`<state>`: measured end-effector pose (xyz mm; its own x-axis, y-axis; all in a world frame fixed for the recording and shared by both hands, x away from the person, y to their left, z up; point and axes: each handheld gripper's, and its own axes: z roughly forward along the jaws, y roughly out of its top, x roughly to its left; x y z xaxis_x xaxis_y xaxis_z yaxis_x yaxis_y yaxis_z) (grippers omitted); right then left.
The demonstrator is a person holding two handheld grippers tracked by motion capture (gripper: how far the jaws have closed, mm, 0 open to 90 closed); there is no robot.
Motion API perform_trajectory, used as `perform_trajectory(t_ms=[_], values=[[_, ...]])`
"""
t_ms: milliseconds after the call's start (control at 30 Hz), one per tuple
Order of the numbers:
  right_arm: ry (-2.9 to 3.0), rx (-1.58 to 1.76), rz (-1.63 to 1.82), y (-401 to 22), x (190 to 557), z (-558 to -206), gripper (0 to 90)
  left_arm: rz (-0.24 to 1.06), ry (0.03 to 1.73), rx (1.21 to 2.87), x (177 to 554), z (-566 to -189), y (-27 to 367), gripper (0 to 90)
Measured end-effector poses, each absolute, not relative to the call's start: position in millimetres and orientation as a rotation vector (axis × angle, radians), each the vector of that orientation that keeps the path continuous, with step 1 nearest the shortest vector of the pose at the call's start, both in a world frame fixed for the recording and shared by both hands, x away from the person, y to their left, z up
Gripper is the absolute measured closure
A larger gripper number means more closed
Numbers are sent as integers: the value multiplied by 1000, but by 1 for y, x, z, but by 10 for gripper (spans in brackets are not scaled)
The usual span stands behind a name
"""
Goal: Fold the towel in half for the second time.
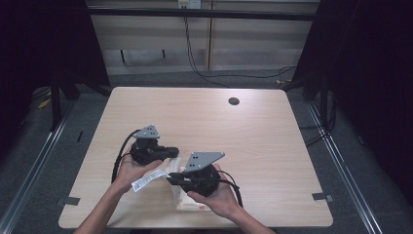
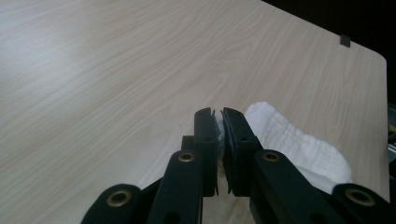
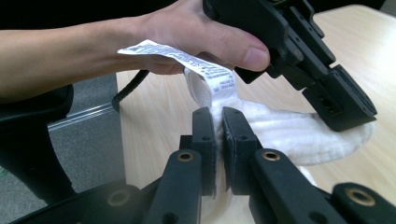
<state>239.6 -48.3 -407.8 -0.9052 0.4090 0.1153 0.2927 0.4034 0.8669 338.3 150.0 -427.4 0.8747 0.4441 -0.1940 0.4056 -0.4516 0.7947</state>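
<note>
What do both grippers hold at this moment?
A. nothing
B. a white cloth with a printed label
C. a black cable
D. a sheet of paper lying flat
B: in both gripper views the fingers are shut on the white cloth, and its printed label sticks out.

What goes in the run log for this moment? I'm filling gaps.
left hand-held gripper: shut on white towel | right hand-held gripper: shut on towel beside its printed label | place: light wooden table
</note>
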Motion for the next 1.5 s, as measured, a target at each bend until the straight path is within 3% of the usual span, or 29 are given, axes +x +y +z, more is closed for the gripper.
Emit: perform_trajectory(t_ms=[567, 1033, 1500], values=[[2530, 742, 1447, -88, 230, -431, 840, 23, 568, 2174, 343, -444, 99, 847], [2615, 742, 1324, -98, 230, -455, 821, -79, 595, 2220, 350, -467, 76, 840], [2644, 809, 1254, -111, 227, -480, 743, -100, 590, 2244, 347, -484, 60, 779]])
